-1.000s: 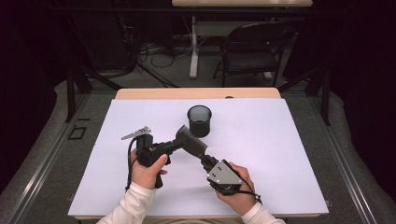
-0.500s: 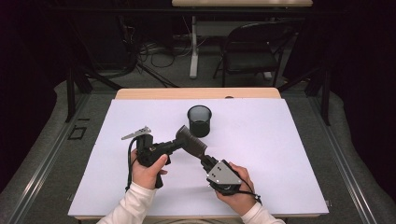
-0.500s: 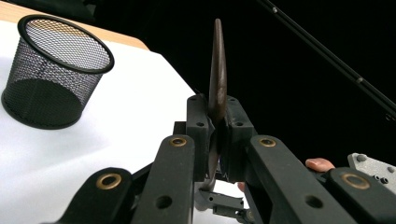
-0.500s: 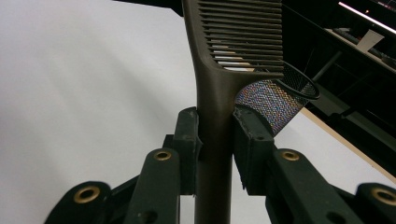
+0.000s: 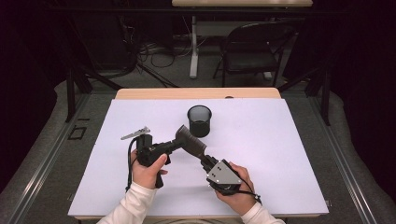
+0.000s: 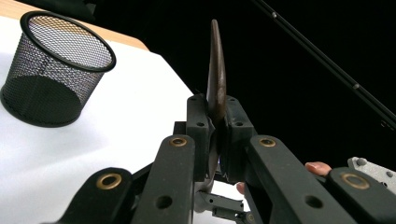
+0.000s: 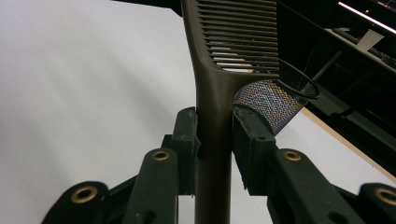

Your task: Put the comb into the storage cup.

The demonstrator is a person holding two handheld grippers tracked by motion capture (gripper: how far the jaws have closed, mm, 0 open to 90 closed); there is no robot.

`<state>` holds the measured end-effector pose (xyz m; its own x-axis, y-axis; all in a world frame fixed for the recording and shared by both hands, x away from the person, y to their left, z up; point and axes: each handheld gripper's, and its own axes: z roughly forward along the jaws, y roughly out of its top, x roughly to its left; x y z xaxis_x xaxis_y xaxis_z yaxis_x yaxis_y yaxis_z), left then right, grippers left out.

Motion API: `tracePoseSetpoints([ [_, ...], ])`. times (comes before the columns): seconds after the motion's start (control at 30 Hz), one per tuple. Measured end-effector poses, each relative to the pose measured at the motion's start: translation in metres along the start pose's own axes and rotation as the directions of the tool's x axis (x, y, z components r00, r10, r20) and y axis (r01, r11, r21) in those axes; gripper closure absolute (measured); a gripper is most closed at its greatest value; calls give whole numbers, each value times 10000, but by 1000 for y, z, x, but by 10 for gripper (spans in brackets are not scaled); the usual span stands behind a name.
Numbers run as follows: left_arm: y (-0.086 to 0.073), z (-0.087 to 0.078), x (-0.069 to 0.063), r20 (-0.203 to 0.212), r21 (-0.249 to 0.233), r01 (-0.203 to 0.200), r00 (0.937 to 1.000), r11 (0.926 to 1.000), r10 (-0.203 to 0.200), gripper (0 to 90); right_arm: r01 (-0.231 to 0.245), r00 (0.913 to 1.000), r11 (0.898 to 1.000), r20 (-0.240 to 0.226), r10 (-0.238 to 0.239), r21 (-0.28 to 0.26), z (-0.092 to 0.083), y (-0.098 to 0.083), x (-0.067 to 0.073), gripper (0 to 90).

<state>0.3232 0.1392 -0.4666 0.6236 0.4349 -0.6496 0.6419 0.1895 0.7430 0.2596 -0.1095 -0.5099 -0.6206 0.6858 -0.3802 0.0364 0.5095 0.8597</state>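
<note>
Holding steady is the whole story: across the last second neither hand has shifted, and the comb [image 5: 190,140] hangs in the same spot above the counter [image 5: 280,154], bridged between both tools. The left tool [image 5: 175,143] is clenched on the toothed end, which shows edge-on between its pads in the left gripper view [image 6: 215,79]. The right tool [image 5: 205,161] is clamped on the handle, the teeth fanning out just beyond its tips in the right gripper view [image 7: 212,93]. With both grips firm and nothing let go, I judge this a handover caught mid-way: one tool must release before the comb can travel to the mesh cup [image 5: 199,120], which stands upright just beyond the left tool's tips and apart from the comb.

A white sheet covers nearly all of the counter, leaving a wooden strip bare at the far edge. Beyond it the room is dark, with a folding chair [image 5: 254,51], a second table's leg and loose cables on the floor.
</note>
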Motion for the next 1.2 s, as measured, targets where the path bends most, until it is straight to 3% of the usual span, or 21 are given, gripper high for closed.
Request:
tracePoseSetpoints([
  [0.4,-1,1,1,36,-39,94,9999,9999,-93,843,-109,9999,9999,-56,109,6,1,-1,-1,688],
  [1.2,2,-6,9,-252,-461,144,9996,9988,-155,843,-267,9996,9993,-20,266,-252,1,-1,-5,521],
])
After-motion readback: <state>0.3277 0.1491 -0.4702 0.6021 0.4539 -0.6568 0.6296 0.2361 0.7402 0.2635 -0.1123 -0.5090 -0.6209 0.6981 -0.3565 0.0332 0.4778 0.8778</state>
